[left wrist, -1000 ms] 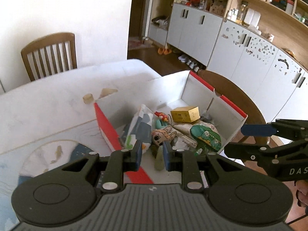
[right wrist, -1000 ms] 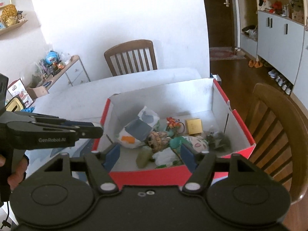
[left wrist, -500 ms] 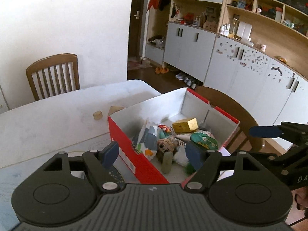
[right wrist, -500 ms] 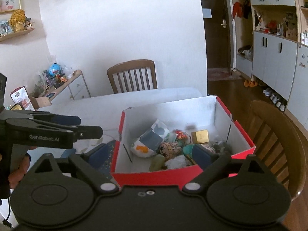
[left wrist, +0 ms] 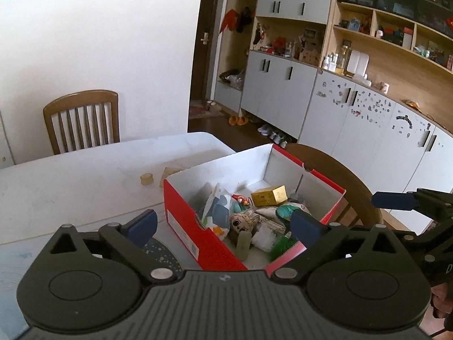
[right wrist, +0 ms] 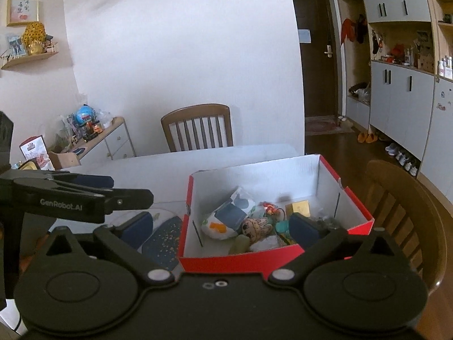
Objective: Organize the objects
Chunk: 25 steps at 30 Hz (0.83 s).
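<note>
Left tongs [left wrist: 223, 225] spread wide, nothing betw. the blue pads; jaws have just been opening. They hang over the near corner of the red box [left wrist: 181, 206], pads not touching it. Right tongs [right wrist: 216, 226] likewise released, jaws just opened to full, nothing gripped; they sit above the box's near red wall [right wrist: 235, 263], one pad to the left of the box, the other over its near right part.

Box stands on the white table [left wrist: 85, 175], open top, white inside. In it, jumbled: gold carton [left wrist: 269, 195] toward the far right, doll w/ drawn face [left wrist: 240, 222] about mid, white-and-blue plush [left wrist: 218, 212] against the left wall, teal-and-white pouch [left wrist: 284, 209] just right of the doll, pale green stick [left wrist: 244, 245] and white fluff [left wrist: 263, 239] near the front wall.

Outside, left of the box's far corner: small wooden cylinder [left wrist: 146, 179] on the table, wooden block [left wrist: 167, 174] touching the box. Dark speckled mat [right wrist: 164, 240] lies left of the box. Wooden chair [left wrist: 82, 120] beyond the table; another chair [right wrist: 402, 212] right of the box.
</note>
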Available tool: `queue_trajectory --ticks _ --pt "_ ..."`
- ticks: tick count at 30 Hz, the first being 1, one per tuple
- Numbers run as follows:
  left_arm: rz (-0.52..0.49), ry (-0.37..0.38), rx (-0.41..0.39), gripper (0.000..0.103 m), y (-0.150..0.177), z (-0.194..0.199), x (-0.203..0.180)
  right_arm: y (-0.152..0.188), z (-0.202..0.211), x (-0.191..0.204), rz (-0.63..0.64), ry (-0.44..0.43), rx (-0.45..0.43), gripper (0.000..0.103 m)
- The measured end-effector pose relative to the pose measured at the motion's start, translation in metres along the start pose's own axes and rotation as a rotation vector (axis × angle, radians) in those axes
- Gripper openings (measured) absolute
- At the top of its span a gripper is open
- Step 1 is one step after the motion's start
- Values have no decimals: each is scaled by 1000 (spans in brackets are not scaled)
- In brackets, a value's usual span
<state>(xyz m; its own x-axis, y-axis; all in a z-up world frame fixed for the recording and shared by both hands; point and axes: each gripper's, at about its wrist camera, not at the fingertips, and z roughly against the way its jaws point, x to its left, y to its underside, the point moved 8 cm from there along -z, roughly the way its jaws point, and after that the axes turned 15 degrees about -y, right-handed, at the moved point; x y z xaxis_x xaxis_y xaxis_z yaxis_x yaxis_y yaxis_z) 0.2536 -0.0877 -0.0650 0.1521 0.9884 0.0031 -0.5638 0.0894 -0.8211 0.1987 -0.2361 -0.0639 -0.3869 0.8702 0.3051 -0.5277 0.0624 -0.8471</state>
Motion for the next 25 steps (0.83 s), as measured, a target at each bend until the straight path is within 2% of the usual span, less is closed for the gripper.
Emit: queue_trajectory --ticks 10,17,25 --pt "21 1 32 101 9 -1 4 6 0 0 -16 12 8 102" --pt "-7 -45 24 101 11 -1 5 9 0 -3 -30 28 11 102" --pt "4 -50 35 101 14 -2 11 12 -2 -1 -35 29 20 102"
